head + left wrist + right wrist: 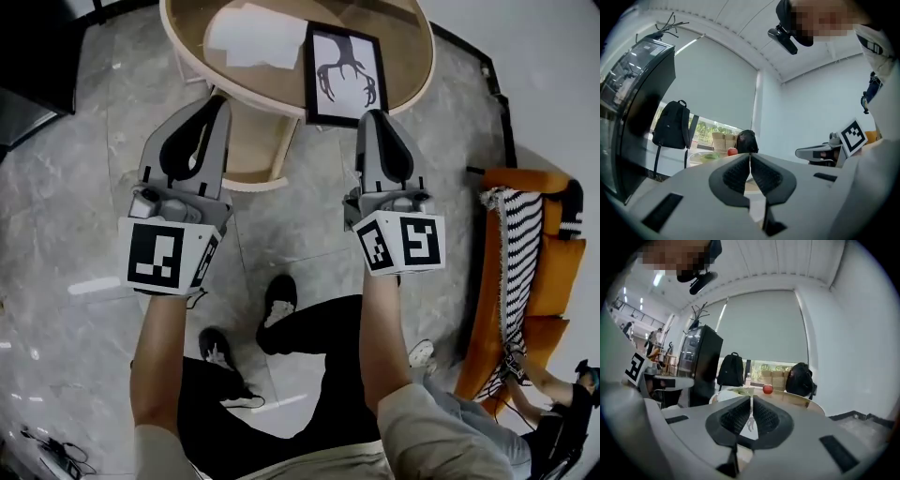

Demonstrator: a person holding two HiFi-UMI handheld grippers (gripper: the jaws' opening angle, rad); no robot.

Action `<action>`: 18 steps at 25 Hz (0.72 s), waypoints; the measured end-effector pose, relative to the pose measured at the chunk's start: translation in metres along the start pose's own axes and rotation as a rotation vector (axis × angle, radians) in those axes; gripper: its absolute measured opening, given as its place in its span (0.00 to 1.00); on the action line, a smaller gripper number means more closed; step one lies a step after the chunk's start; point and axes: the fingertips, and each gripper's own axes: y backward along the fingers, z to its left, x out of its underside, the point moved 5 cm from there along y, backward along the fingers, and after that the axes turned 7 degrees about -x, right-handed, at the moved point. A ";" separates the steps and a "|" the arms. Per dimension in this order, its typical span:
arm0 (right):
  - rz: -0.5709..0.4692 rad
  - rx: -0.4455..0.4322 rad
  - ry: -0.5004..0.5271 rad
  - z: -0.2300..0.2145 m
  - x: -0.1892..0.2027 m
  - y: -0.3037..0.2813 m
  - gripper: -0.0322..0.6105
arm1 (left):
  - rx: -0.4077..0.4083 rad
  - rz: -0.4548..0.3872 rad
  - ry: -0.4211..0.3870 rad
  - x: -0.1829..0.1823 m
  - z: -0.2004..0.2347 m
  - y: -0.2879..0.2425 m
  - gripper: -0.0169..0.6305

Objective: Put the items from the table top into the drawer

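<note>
A round wooden table [412,70] stands ahead of me. On it lie a black-framed antler picture [344,73] and a white sheet [255,37]. A beige drawer-like tray [251,155] sticks out under the top. My left gripper [212,101] hangs short of the table edge, over that tray, jaws shut and empty. My right gripper [374,116] is shut on nothing too, its tip just below the picture frame. A red apple [768,389] and something green [708,157] sit farther back on the table [804,401]. The left gripper view shows the apple [732,151] over the closed left gripper [750,158].
An orange sofa [544,272] with a striped throw stands at the right, another person beside its lower end. My legs and shoes [279,300] are on the grey floor below. Two black backpacks [731,369] [801,379] and a black cabinet [701,364] stand beyond the table.
</note>
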 end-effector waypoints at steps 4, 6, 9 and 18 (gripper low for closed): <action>-0.028 0.004 0.106 -0.019 0.016 -0.030 0.12 | 0.039 -0.092 -0.027 0.047 0.016 -0.009 0.06; -0.051 0.002 0.110 -0.027 0.017 -0.042 0.12 | 0.043 -0.125 -0.028 0.061 0.021 -0.009 0.06; -0.037 -0.047 0.167 -0.023 0.019 -0.048 0.12 | 0.025 -0.104 -0.057 0.082 0.038 -0.001 0.06; 0.090 -0.088 0.248 -0.010 0.037 -0.018 0.12 | 0.073 -0.019 -0.040 0.083 0.025 0.045 0.06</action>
